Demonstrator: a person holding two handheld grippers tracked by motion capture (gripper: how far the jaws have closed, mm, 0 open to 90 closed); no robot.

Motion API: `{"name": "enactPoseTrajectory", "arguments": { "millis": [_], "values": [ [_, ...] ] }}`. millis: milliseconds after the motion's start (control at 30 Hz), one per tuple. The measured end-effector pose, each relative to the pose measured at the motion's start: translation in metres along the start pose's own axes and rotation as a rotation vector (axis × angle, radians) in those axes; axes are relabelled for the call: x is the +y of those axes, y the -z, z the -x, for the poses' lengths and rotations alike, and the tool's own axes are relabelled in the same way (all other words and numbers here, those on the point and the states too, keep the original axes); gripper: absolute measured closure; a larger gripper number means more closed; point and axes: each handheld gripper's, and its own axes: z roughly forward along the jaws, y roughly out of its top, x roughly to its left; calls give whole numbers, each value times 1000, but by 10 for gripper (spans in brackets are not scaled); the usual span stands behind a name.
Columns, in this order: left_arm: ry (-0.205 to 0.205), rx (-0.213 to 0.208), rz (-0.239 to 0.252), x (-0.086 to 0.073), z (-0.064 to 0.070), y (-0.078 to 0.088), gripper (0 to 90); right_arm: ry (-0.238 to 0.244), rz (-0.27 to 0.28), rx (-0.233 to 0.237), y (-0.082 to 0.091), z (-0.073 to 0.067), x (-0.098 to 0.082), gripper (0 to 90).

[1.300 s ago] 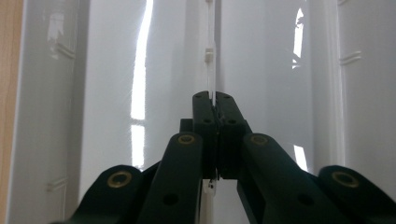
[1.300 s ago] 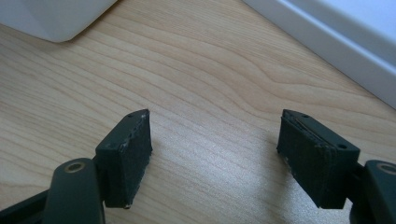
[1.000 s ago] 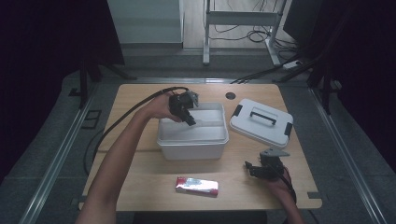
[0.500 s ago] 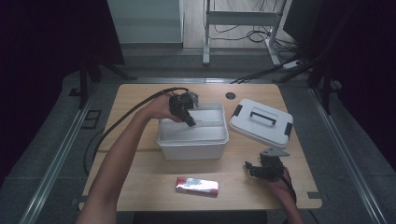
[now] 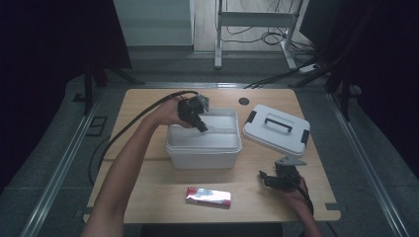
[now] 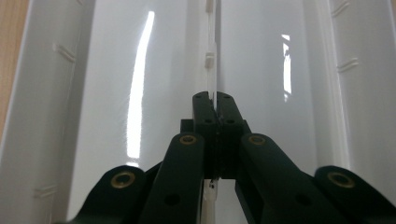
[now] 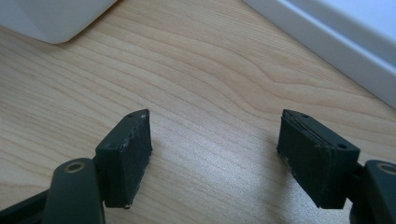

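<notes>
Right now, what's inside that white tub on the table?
A thin divider runs down the white tub, and the left gripper is shut on it. Both sides look bare; the floor under the gripper is hidden.

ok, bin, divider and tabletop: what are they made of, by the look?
Bin: looks like white moulded plastic, glossy; bright light streaks run along its inner walls in the left gripper view. Divider: thin, whitish, likely the same plastic; the left gripper is shut on its edge. Tabletop: pale wood grain, matte; solid or laminate, can't tell.
</notes>
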Motion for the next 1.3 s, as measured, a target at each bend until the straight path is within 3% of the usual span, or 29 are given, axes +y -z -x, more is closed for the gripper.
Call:
{"name": "enactPoseTrajectory", "arguments": {
  "millis": [167,400,733,1000,1300],
  "values": [
    [-3,8,58,-1,1,13,898,0,0,0,0,0,0,254],
    [5,46,99,-7,5,35,898,0,-1,0,0,0,0,254],
    [14,134,154,-22,20,86,898,-1,2,-2,0,0,0,253],
    [52,177,163,-49,30,111,898,-2,1,-5,0,0,0,252],
    [129,220,185,-90,40,130,898,-10,0,-12,0,0,0,252]
  ]
}}
